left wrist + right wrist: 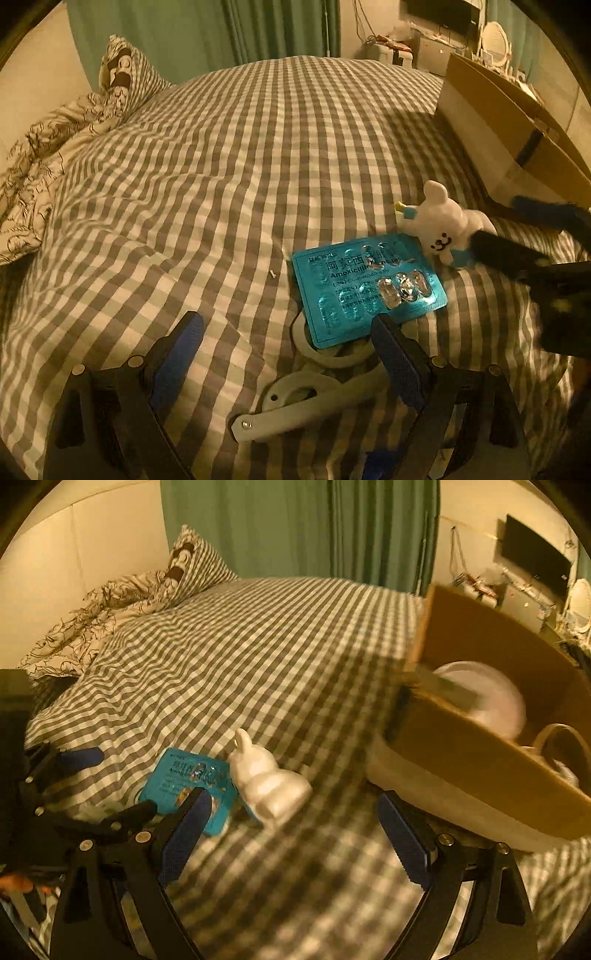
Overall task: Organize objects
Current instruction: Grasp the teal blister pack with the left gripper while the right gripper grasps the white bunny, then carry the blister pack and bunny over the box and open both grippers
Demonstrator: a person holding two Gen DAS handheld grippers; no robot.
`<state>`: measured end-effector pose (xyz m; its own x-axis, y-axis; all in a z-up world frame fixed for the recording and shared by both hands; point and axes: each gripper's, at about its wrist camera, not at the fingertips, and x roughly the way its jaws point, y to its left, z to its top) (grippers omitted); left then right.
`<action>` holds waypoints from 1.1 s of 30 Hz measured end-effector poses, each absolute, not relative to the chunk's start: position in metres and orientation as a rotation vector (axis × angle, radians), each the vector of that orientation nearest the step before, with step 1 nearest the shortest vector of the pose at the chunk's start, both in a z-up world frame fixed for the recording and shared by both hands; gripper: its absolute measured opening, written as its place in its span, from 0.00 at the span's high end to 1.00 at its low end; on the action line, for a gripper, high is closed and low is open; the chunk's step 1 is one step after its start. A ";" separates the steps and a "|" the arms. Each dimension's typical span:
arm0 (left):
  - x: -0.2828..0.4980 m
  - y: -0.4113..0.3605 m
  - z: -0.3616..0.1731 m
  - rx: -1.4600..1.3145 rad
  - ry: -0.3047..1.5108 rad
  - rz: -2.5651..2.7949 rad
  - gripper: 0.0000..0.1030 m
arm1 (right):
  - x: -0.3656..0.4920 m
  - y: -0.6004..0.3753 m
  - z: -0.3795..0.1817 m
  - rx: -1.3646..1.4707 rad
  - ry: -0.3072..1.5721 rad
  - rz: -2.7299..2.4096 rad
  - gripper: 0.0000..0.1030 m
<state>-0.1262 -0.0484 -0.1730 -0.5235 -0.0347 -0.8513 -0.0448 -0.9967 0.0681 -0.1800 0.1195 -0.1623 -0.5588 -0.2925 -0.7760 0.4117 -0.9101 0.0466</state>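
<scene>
On the checked bed (221, 166), the teal amoxicillin blister pack (365, 288) lies flat, with the white plush toy (443, 225) touching its far corner and white-handled scissors (306, 402) partly tucked under its near edge. The cardboard box (480, 746), already holding a white round item, stands just beyond the plush. The left gripper (291, 350) hangs over the scissors, jaws wide apart and empty; the right gripper (295, 830) is likewise spread, holding nothing, near the plush. The likely trouble: the soft quilt gives under pressure, so the thin pack may slide or buckle, and lifting the scissors could drag it along.
</scene>
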 end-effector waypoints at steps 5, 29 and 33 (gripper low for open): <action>-0.128 -0.049 -0.173 -1.523 0.127 2.728 0.08 | -0.193 0.107 -0.185 1.244 0.236 -2.369 0.46; -0.188 -0.023 -0.202 -1.649 -0.197 2.560 0.01 | -0.169 0.156 -0.170 1.246 0.220 -2.492 0.51; -0.184 -0.017 -0.199 -1.608 -0.089 2.581 0.02 | -0.169 0.158 -0.170 1.250 0.223 -2.500 0.51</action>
<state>-0.1837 -0.0169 -0.1994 -0.4375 0.1148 -0.8919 -0.0533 -0.9934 -0.1017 -0.1686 0.1585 -0.1700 -0.5576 -0.2264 -0.7987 0.3640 -0.9314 0.0098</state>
